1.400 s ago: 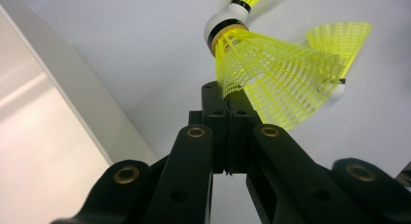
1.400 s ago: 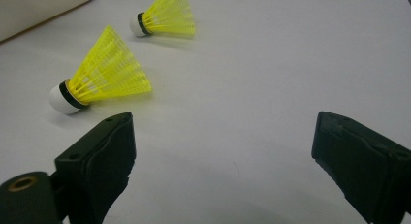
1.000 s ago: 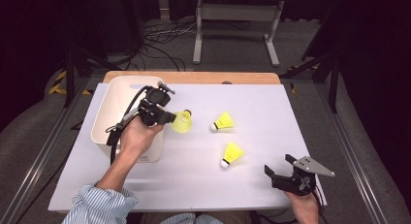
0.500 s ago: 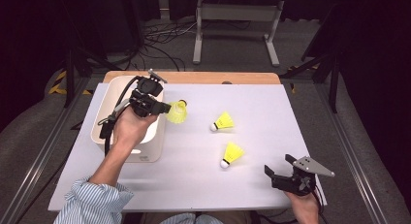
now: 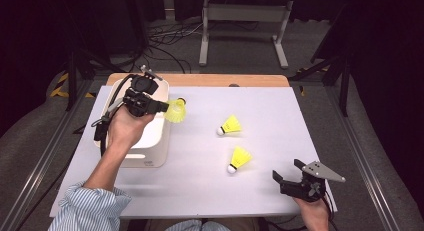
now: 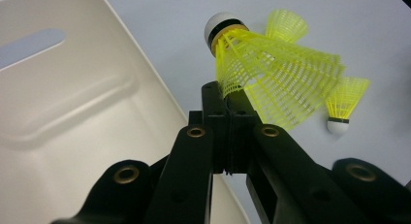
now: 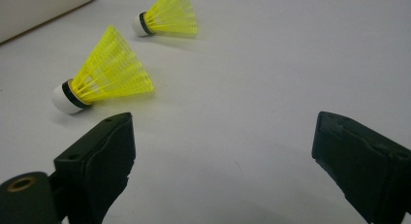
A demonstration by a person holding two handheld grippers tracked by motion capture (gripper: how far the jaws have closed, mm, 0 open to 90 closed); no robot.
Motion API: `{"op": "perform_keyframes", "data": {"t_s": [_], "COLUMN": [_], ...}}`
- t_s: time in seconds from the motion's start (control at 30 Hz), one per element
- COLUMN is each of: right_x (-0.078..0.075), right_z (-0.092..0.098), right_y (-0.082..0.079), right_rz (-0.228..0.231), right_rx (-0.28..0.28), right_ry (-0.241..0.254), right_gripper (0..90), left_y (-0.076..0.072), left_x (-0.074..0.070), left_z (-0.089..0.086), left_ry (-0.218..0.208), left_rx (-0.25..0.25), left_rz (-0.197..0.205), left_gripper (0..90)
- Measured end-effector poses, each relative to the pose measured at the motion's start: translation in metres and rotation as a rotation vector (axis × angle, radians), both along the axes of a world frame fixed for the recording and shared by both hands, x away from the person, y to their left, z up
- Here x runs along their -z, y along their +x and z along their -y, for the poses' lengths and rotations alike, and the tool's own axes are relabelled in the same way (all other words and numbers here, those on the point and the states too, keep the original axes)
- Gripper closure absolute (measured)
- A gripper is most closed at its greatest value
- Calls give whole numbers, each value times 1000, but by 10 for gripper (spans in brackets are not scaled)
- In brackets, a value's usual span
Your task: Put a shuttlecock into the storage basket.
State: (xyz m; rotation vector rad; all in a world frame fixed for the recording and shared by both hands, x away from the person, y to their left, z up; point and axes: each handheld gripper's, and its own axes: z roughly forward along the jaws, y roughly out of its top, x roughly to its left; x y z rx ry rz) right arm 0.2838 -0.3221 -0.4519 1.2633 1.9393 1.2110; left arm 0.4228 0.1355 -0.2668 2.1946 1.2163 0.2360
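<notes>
Since the earlier frames the left gripper [image 5: 162, 107] has carried its shuttlecock up and back, from the worktop beside the bin to a spot above the bin's right rim, while the right gripper [image 5: 290, 177] has kept its place at the near right corner. The left jaws are pressed together on the edge of the yellow shuttlecock's [image 6: 271, 78] mesh skirt, so it hangs out beyond their tips with its white cork end pointing away; in the high view this held shuttlecock [image 5: 176, 111] sits just over the rim of the white plastic bin [image 5: 150, 158], clear of the worktop [image 5: 200, 191]. The left hand [image 5: 125, 131] grips the tool from below, its striped sleeve [image 5: 87, 211] coming in at the bottom edge. The bin's pale inner wall, with a slot handle, shows beside the jaws in the left gripper view. The right jaws stand wide apart with nothing between them, low over the white worktop. Just ahead of them lies a second yellow shuttlecock [image 7: 104, 73] on its side, and beyond it a third shuttlecock [image 7: 167, 13], both resting on the sheet, near each other and well apart from the bin.
</notes>
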Motion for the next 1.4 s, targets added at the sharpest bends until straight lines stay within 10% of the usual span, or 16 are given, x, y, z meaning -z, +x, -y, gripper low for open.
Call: {"op": "perform_keyframes", "data": {"t_s": [1.4], "right_x": [0], "right_z": [0], "right_y": [0], "right_rz": [-3], "right_rx": [2], "right_ry": [-2], "right_gripper": [91], "left_y": [-1], "left_x": [8], "left_z": [-48], "left_ry": [9], "left_rx": [-112], "left_rz": [14], "left_gripper": [898]}}
